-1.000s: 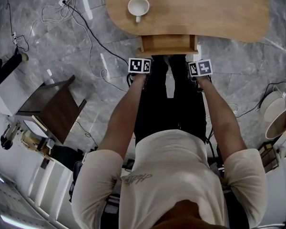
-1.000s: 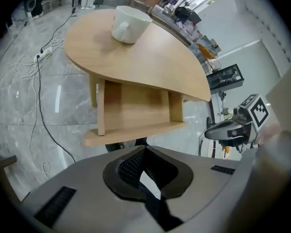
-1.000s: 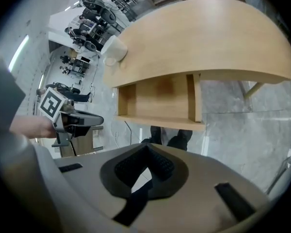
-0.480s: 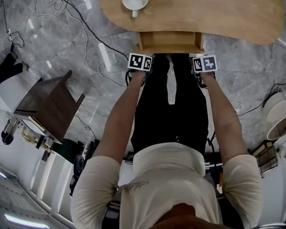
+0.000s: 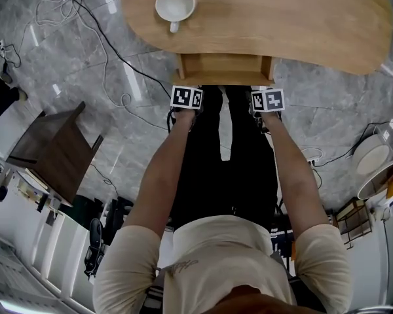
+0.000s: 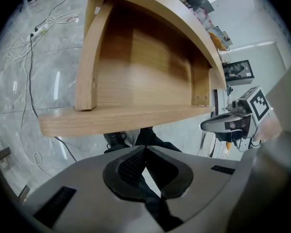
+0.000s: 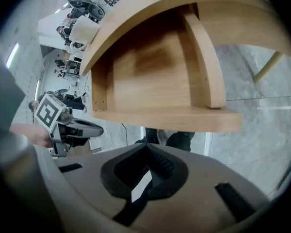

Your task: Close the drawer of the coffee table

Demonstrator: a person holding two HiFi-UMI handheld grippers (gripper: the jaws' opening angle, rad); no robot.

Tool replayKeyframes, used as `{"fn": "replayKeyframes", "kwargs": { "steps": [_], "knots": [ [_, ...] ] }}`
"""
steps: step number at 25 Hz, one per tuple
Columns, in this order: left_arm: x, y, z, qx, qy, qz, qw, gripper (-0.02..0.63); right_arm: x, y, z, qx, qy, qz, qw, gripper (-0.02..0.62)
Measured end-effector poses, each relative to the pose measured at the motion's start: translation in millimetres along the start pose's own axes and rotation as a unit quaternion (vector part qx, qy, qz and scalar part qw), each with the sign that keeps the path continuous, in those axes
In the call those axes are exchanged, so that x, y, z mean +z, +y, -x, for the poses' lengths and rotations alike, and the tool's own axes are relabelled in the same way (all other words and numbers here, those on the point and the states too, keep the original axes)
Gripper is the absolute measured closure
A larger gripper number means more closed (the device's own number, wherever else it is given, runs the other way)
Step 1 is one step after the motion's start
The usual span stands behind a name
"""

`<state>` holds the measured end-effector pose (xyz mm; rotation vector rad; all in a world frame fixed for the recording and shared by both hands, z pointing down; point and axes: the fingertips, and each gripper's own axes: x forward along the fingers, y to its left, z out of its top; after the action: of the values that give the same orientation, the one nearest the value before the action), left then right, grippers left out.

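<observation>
The light wooden coffee table fills the top of the head view. Its drawer sticks out from under the near edge. My left gripper and right gripper sit side by side just in front of the drawer's front, at its left and right ends. In the left gripper view the drawer's front edge runs across just beyond the shut, empty jaws. The right gripper view shows the same edge beyond its shut, empty jaws. Whether either touches the wood is hidden.
A white cup stands on the tabletop at the left. Cables trail over the grey marble floor at the left. A dark wooden stool stands at the left, round containers at the right.
The table and drawer have slid lower and leftward in the head view and look larger. Both grippers stay side by side close to the drawer's front; the drawer sticks out about as far.
</observation>
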<state>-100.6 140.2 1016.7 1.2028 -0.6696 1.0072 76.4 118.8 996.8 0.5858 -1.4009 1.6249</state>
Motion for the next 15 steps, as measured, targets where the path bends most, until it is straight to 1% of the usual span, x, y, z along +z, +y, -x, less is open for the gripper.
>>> {"fn": "replayKeyframes", "kwargs": {
  "steps": [5,7,12,15],
  "knots": [
    [4.0,8.1,-13.8,-0.003,-0.002,0.001,1.0000,0.601,4.0,-5.1,-20.9,0.010,-0.017,-0.043,0.999,0.601],
    [8.3,11.4,-16.6,-0.001,-0.010,0.003,0.9999,0.601,5.2,-5.9,-24.7,0.015,-0.033,-0.044,0.998,0.601],
    [22.8,7.8,-19.5,0.001,-0.038,-0.006,0.9993,0.601,20.5,-12.7,-16.3,0.017,-0.102,-0.033,0.994,0.601],
    [24.9,6.1,-19.9,0.000,-0.038,0.002,0.9993,0.601,26.6,-16.7,-12.0,0.011,-0.111,-0.037,0.993,0.601]
  ]
}}
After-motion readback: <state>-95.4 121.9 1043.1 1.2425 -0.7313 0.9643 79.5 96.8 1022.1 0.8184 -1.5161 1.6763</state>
